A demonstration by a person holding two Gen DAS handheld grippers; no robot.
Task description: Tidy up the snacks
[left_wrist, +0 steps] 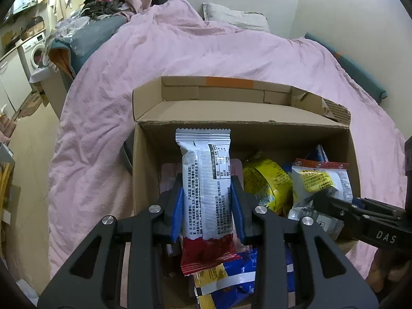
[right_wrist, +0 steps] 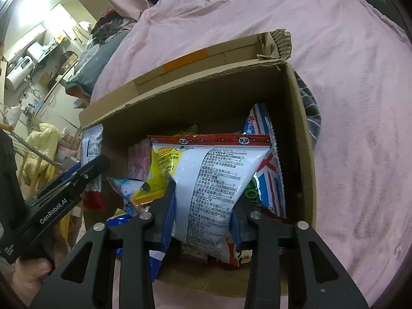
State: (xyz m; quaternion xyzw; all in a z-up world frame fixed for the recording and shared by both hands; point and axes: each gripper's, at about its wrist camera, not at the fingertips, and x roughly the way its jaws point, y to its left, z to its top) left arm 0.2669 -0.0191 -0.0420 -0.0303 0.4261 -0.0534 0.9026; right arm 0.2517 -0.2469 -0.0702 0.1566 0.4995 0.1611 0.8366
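While the left gripper (left_wrist: 207, 198) hangs over the box (left_wrist: 352, 159), its blue pads press both sides of a long white bar pack (left_wrist: 204, 180) with a red end, held upright above the box's left part. Inside the box lie a yellow pack (left_wrist: 265, 182) and other snacks. The right gripper (left_wrist: 332, 203) comes in from the box's right side.

Right wrist view: the right gripper (right_wrist: 203, 206) has its pads at both sides of a white chip bag (right_wrist: 213, 177) w/ red top, inside the box (right_wrist: 303, 139); whether they press it I cannot tell. Left of the box, the left gripper (right_wrist: 90, 170) holds the bar pack (right_wrist: 91, 152). The box sits on a pink blanket (right_wrist: 347, 77).
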